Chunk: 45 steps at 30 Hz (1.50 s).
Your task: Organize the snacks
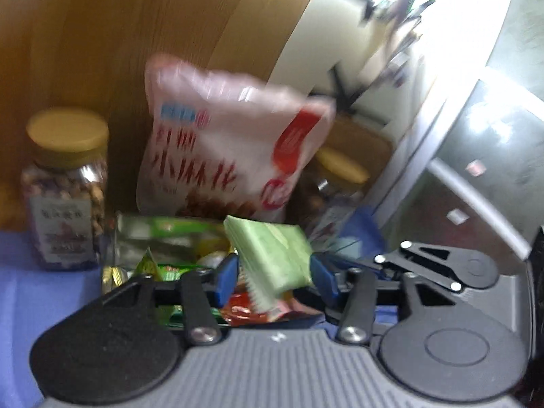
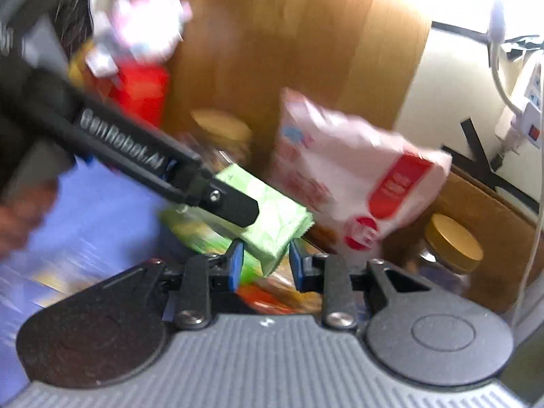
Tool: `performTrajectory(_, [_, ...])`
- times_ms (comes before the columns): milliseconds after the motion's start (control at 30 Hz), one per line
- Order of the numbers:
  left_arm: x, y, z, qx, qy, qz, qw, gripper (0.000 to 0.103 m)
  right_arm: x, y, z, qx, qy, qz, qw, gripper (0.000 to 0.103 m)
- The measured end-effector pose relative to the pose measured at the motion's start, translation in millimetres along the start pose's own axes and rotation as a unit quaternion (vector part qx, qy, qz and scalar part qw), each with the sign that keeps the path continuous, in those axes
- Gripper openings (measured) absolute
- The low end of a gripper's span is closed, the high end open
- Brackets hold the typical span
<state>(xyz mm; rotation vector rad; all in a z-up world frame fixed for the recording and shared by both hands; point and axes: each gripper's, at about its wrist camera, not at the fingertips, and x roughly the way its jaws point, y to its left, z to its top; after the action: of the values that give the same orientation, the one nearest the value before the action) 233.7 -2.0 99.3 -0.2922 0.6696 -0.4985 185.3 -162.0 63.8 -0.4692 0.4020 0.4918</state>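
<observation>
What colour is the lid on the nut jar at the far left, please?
Golden yellow lid on the nut jar; clearest in the left wrist view.

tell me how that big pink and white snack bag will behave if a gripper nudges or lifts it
The pink and white bag looks like soft, puffy film, so it would probably crumple, not hold shape. Standing tall and leaning, it may tip easily. It looks light for its size.

Blurred: green packet [image 1: 272, 255] between the left gripper's [image 1: 277, 277] fingers [image 1: 226, 277], seemingly gripped; white bag [image 1: 224, 142] behind.
</observation>
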Motion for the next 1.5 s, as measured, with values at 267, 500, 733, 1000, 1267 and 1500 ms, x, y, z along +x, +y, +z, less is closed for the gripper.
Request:
performTrajectory(267, [-47, 13, -63, 0.012, -0.034, 0.018, 0.9992, 0.052, -39, -27, -59, 0.201, -0.084, 0.054, 0.974, 0.04])
performTrajectory(500, [-85, 28, -154, 0.013, 0.003, 0.109, 0.9939, 0.051, -50, 30, -109, 0.309, -0.066, 0.138, 0.939, 0.042])
performTrajectory(733, [-132, 66, -163, -0.037, -0.016, 0.122, 0.9917, 0.051, -50, 66, -95, 0.271, -0.011, 0.159, 0.949, 0.044])
performTrajectory(1000, [-112, 82, -138, -0.052, -0.01, 0.106, 0.993, 0.057, -36, 78, -83, 0.217, 0.06, 0.192, 0.955, 0.072])
performTrajectory(1267, [-81, 81, -138, -0.02, 0.003, 0.132, 0.991, 0.059, -25, 70, -96, 0.308, 0.06, 0.223, 0.923, 0.072])
performTrajectory(1500, [-78, 70, -143, 0.013, 0.002, 0.158, 0.9874, 0.059, -27, 63, -107, 0.382, 0.025, 0.23, 0.895, 0.072])
